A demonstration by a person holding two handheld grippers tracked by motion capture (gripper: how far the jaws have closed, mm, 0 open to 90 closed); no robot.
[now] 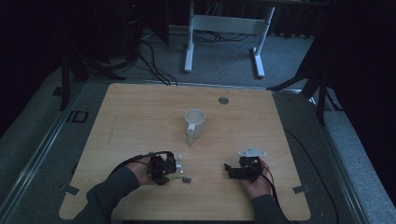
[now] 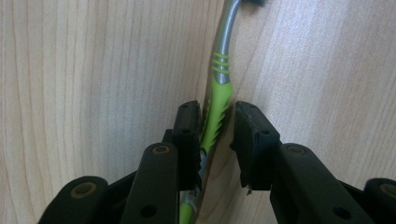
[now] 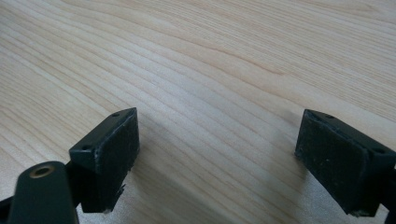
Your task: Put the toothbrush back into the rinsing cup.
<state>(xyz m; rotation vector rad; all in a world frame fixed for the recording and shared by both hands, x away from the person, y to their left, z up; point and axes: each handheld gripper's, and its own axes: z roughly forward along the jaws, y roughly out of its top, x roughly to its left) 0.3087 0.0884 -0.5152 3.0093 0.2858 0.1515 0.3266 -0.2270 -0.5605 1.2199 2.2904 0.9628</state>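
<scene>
Both forearms come in from the near edge, each hand wrapped around its gripper low over the wood. The left gripper [image 2: 215, 126] has its jaws drawn narrow with a small gap remaining, while the right gripper [image 3: 217, 144] holds its jaws spread wide.

Item count: 1 toothbrush [image 2: 216, 108], 1 mug [image 1: 194, 122], 1 table [image 1: 140, 116], 2 grippers: left [image 1: 173, 171], right [image 1: 229, 169].

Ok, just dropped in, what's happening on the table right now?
A person works two handheld grippers at a wooden table. The left gripper has its jaws on either side of a green and grey toothbrush lying flat on the table, not yet clamped. The right gripper rests open over bare wood. A white mug stands farther back.
</scene>
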